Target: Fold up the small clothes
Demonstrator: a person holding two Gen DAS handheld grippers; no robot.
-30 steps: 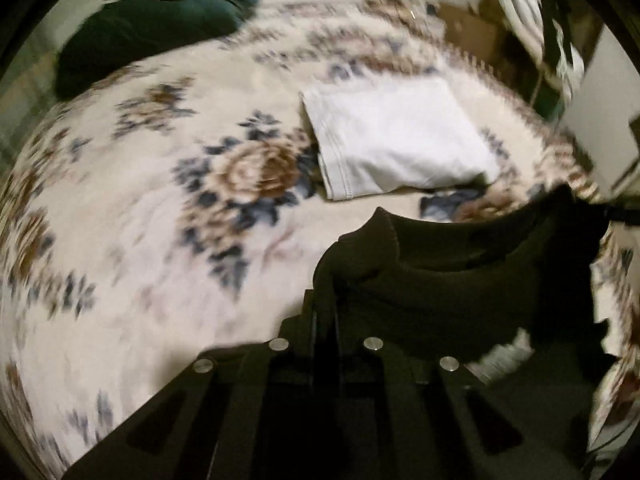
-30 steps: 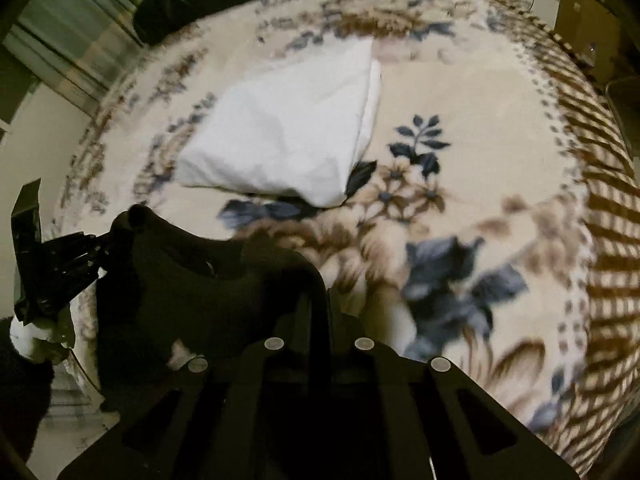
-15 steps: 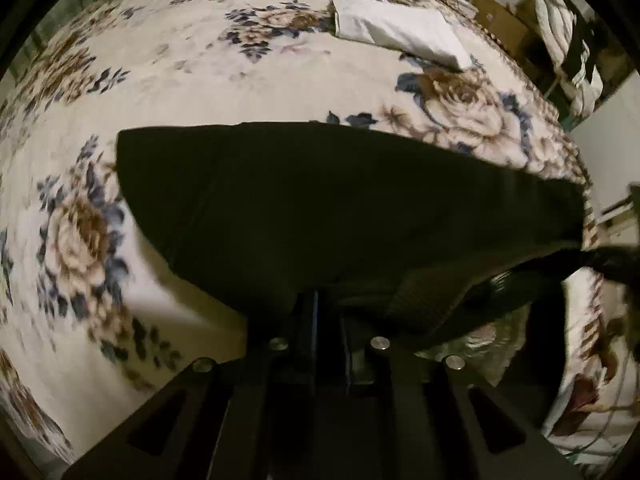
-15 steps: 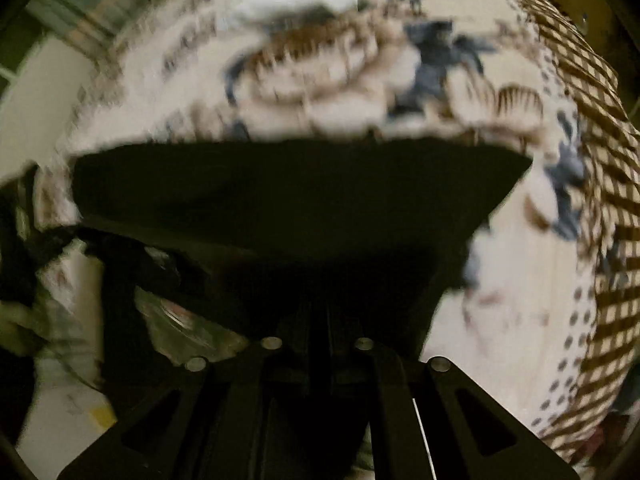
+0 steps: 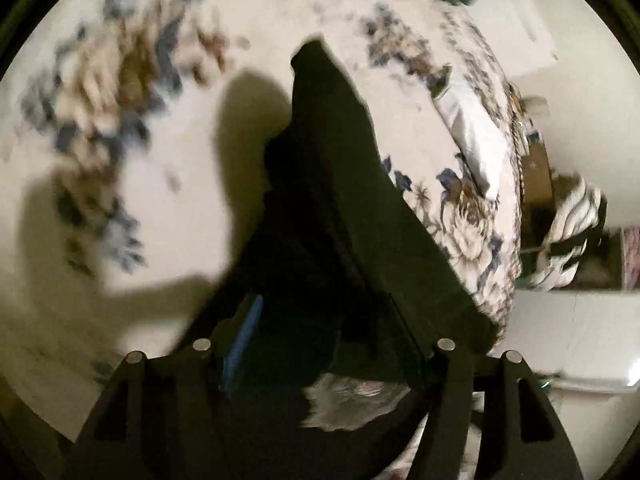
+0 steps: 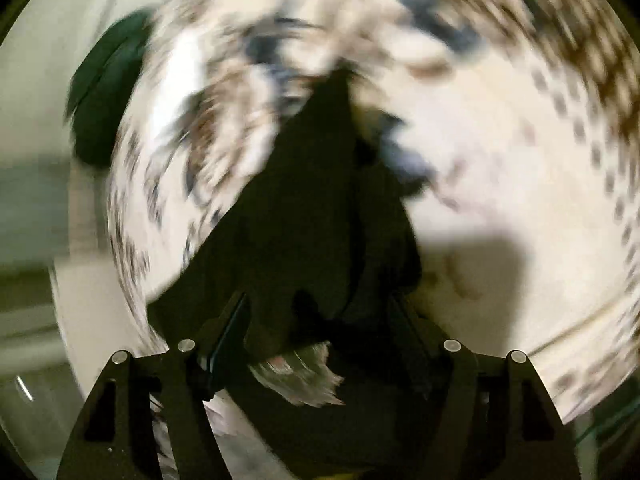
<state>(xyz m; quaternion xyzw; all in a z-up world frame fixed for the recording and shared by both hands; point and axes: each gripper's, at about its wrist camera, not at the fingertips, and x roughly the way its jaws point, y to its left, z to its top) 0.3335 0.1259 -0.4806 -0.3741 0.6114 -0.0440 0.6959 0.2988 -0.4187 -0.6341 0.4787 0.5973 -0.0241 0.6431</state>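
Both tools spread wide, left tool and right tool gripping nothing, dark garment on floral blanket (blurry), folded white cloth nearby

Floral blanket heavily motion-blurred.

Black tongs, silver screws, blue pad.

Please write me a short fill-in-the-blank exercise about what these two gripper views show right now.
1. The garment lying between the jaws of the left gripper is ____ in colour.
2. It rests on a blanket printed with ____.
3. The folded cloth near the blanket's far edge is ____.
4. The right gripper has its jaws ____.

Missing words: black; flowers; white; open
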